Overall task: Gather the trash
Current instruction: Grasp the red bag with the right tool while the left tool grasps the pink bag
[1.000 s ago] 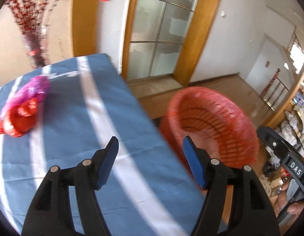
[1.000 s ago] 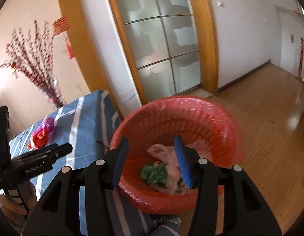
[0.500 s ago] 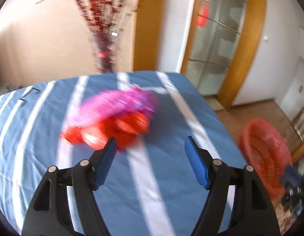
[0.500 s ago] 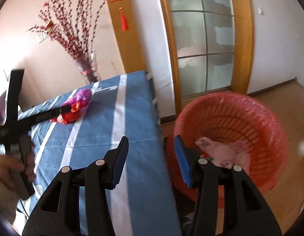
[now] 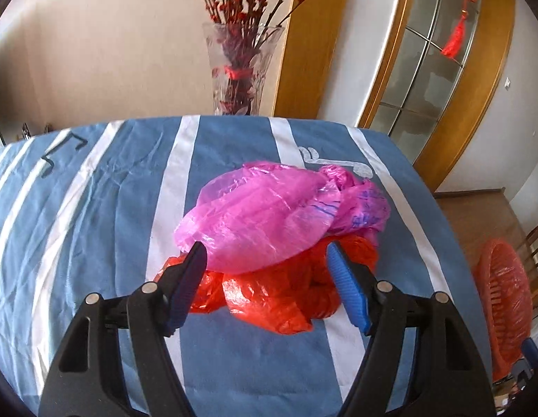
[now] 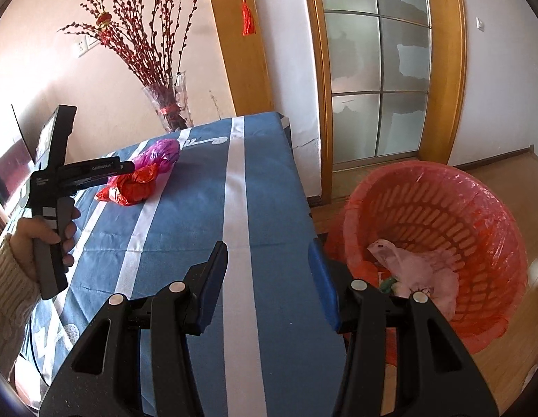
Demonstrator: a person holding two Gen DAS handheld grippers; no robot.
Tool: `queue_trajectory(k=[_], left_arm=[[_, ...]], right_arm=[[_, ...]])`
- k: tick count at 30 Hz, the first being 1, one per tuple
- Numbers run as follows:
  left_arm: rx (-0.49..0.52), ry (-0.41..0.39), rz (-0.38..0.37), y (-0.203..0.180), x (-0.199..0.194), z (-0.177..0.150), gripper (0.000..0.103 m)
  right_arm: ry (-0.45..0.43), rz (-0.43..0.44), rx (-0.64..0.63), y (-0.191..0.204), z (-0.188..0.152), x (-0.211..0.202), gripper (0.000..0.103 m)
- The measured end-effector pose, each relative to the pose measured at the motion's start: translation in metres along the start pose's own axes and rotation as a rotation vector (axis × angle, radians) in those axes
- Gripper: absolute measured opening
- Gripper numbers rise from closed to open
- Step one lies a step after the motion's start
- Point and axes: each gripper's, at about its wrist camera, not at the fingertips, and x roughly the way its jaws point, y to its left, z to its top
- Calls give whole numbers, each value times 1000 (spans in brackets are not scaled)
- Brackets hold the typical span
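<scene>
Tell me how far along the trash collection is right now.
Done: a pale pink plastic bag already lies in the red slotted basket beside the table. In hand: nothing yet; the left gripper is open, poised just before the crumpled magenta plastic bag and the red plastic bag under it. The right gripper is open and empty. Left: grab both and drop them in.
</scene>
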Motion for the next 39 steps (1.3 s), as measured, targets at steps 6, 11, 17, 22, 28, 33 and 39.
queue_trajectory(k=[6,11,17,22,28,33,39], left_arm=[[-15,47,-43,2,16,-4,68],[21,52,-90,-8,18,-7,49],[36,63,-134,-20,13,-15,41],[33,89,-195,-31,3,-29,38],[38,105,-222,-39,-14,-46,39],[28,80,-195,-32,-24,-48,47],[13,40,-166,-15,-38,-43,60]], right_arm=[[11,-2,2,0,-1,4,49],[12,-2,6,1,-1,5,49],[16,4,5,4,-2,6,49],[11,11,2,7,-2,3,49],[5,21,-4,13,-2,1,49],[6,44,-3,19,0,3,49],[9,91,-29,41,4,10,53]])
